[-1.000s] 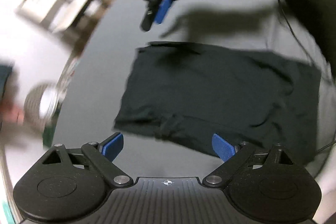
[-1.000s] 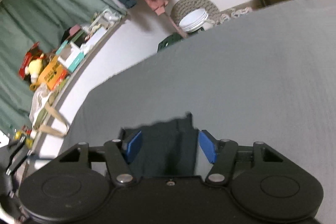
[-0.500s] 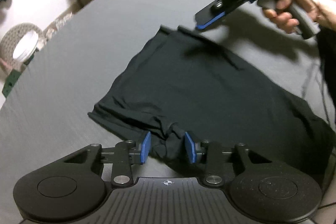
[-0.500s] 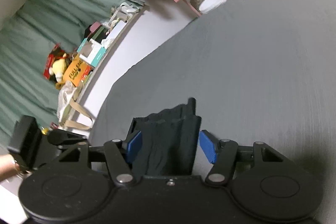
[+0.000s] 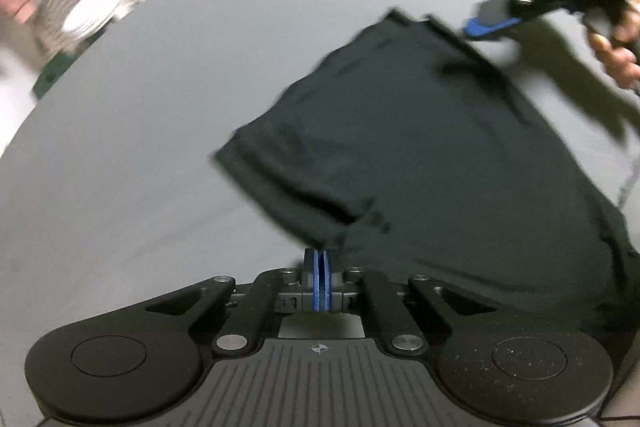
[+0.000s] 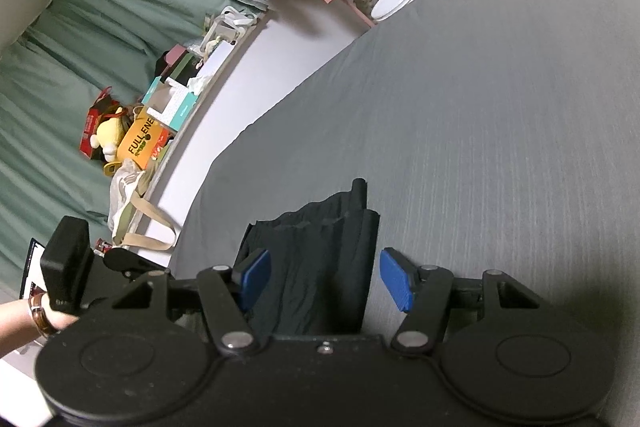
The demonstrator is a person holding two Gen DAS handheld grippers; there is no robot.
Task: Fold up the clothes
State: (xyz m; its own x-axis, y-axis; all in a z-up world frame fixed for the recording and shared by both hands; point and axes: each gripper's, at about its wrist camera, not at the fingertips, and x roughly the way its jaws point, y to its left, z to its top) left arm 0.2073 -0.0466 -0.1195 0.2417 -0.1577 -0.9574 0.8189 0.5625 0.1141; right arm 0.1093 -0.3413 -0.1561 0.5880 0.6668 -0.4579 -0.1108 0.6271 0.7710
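Black shirt (image 5: 420, 155) lies flat; your left gripper (image 5: 321, 269) pinches its near hem, pads closed. Only the right wrist view shows your right gripper (image 6: 322, 279) spread wide around the far corner.

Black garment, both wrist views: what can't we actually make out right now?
- Left wrist view: whether the left gripper pinches cloth. Its pads are together at the black garment edge; motion blur hides the contact.
- Left wrist view: the garment's near right part, cut off by the gripper body and frame edge.
- Right wrist view: most of the garment, hidden behind the right gripper body.
- Garment type: no view settles it.
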